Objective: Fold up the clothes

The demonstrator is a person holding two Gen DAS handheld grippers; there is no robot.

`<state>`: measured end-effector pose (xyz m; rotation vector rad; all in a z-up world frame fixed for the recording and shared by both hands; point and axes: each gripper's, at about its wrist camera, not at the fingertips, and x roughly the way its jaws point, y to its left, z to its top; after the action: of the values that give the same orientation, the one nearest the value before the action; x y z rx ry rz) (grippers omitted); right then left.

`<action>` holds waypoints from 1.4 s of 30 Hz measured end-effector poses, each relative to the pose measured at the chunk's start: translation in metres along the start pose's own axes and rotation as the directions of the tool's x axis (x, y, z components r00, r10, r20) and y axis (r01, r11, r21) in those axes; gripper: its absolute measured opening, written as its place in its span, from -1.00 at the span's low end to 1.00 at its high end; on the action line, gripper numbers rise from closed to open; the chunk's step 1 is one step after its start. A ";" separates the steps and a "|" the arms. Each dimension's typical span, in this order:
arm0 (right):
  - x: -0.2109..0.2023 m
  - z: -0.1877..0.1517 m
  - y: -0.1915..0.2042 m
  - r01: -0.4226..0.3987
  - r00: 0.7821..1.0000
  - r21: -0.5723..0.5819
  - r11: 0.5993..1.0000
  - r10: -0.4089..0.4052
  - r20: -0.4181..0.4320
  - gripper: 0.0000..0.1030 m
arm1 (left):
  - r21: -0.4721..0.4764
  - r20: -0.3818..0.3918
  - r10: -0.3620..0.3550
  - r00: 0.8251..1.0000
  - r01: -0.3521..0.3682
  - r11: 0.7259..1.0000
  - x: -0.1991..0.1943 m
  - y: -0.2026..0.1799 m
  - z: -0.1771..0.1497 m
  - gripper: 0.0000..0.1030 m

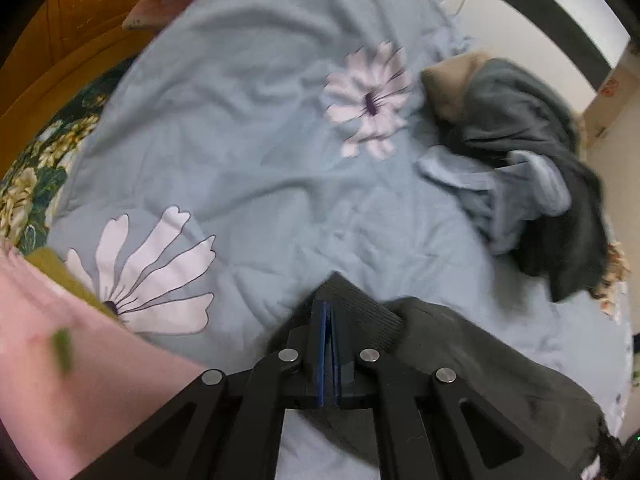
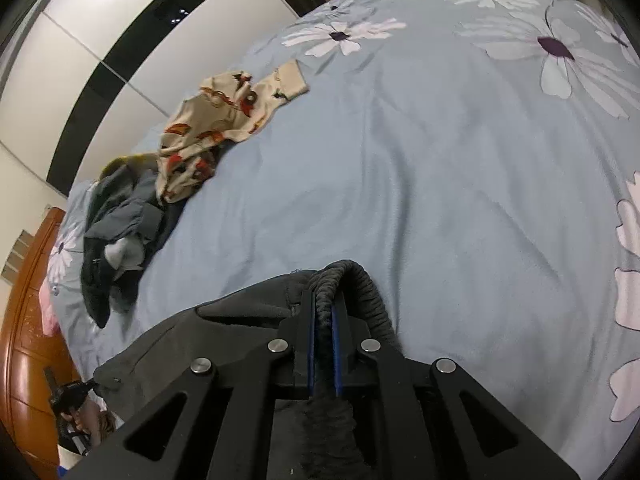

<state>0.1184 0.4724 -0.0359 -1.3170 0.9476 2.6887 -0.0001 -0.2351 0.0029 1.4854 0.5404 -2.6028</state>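
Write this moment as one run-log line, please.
left gripper: shut on dark garment | right gripper: shut on its ribbed waistband | garment over blue floral bedspread | unfolded clothes pile beside

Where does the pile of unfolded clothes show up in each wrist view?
Left wrist: the pile of clothes lies at the right edge, on the blue flowered bedspread.
Right wrist: the pile lies at the left, topped by a cream patterned garment.
Shared landmark: the black-striped wall behind it.
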 end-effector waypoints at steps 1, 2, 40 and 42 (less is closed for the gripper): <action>-0.006 -0.001 0.003 -0.001 1.000 -0.014 1.000 0.001 0.004 -0.79 | 0.012 0.019 -0.029 0.999 0.029 1.000 -0.018 -0.002 -0.008 -0.92; -0.012 -0.002 0.006 -0.002 1.000 -0.028 1.000 0.003 0.009 -0.79 | 0.025 0.039 -0.059 0.998 0.058 0.998 -0.036 -0.003 -0.017 -0.91; -0.119 -0.199 -0.066 -0.356 0.934 0.280 0.892 0.326 0.147 -0.89 | -0.271 0.131 -0.508 0.852 0.523 0.808 -0.158 0.108 -0.312 -0.85; -0.145 -0.199 -0.062 -0.441 0.892 0.246 0.863 0.390 0.228 -0.89 | -0.239 0.165 -0.525 0.835 0.550 0.800 -0.181 0.106 -0.304 -0.85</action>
<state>0.3707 0.4565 -0.0566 -0.8867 1.6979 2.7307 0.3685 -0.2438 -0.0109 1.2482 1.4415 -2.7940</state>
